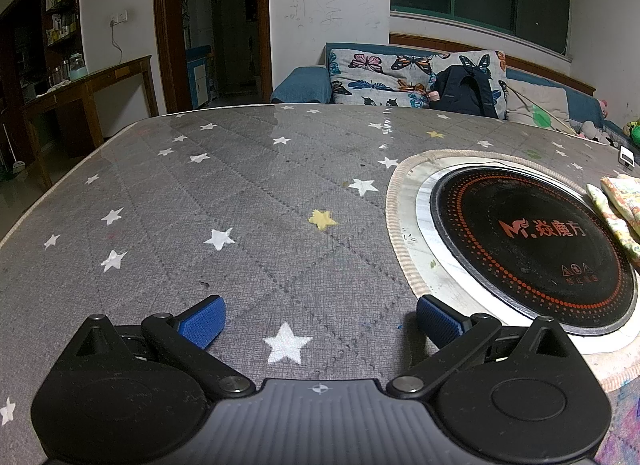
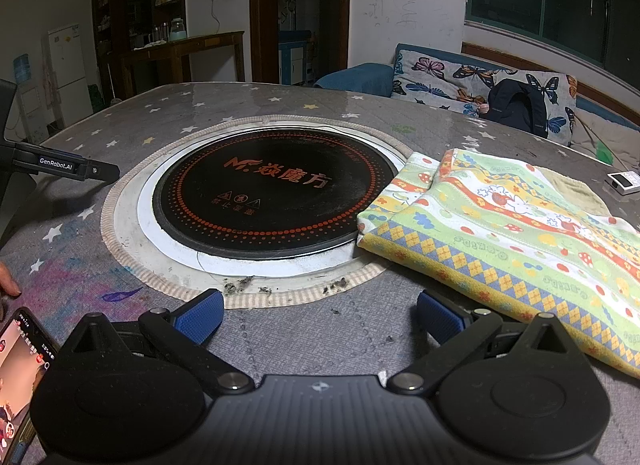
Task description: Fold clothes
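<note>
The folded garment [image 2: 516,233], a pale green piece printed with rabbits, mushrooms and a yellow diamond border, lies flat on the star-patterned grey table cover [image 2: 328,345], ahead and to the right of the right gripper [image 2: 320,319]. Its near edge passes just beside that gripper's right blue pad, and I cannot tell whether they touch. Its left corner overlaps the pale ring around the round black induction cooktop [image 2: 272,189], which sits straight ahead of the right gripper.

The right gripper is low over the table with its jaws spread wide and nothing between them. A phone [image 2: 20,365] with a lit screen lies at its left.

From the left wrist view, the left gripper [image 1: 320,323] is also spread wide and holds nothing, its fingers over bare table cover [image 1: 240,193] with a white star between them. The cooktop [image 1: 532,249] lies ahead to its right, and only a strip of the garment [image 1: 620,209] shows beyond it, well apart from the left gripper.
</note>
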A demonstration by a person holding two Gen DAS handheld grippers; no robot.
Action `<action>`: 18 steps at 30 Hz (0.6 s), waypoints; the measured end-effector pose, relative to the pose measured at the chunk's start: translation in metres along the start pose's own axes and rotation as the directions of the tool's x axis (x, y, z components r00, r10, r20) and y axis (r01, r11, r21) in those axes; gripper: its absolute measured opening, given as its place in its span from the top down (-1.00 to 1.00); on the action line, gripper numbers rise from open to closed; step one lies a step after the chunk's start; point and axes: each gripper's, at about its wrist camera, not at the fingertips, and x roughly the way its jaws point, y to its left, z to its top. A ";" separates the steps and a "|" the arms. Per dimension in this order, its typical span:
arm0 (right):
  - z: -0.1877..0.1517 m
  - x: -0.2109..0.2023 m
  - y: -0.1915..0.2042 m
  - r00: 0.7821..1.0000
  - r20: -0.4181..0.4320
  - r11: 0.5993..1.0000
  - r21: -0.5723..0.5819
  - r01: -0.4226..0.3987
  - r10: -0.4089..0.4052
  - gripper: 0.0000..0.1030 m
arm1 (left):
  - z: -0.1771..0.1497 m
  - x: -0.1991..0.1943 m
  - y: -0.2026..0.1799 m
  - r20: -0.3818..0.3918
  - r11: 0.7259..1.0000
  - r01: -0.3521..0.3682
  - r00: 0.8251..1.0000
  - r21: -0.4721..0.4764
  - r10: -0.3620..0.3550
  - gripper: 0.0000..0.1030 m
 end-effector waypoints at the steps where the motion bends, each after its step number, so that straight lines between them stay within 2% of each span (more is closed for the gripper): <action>1: 0.000 0.000 0.000 1.000 0.000 1.000 0.000 0.000 0.000 -1.00 | 0.000 0.000 0.000 0.000 1.000 0.000 1.000 0.000 0.000 -1.00; 18: -0.001 -0.001 0.002 1.000 0.000 1.000 0.000 0.000 0.000 -1.00 | 0.000 0.000 0.000 0.000 1.000 0.000 1.000 0.000 0.000 -1.00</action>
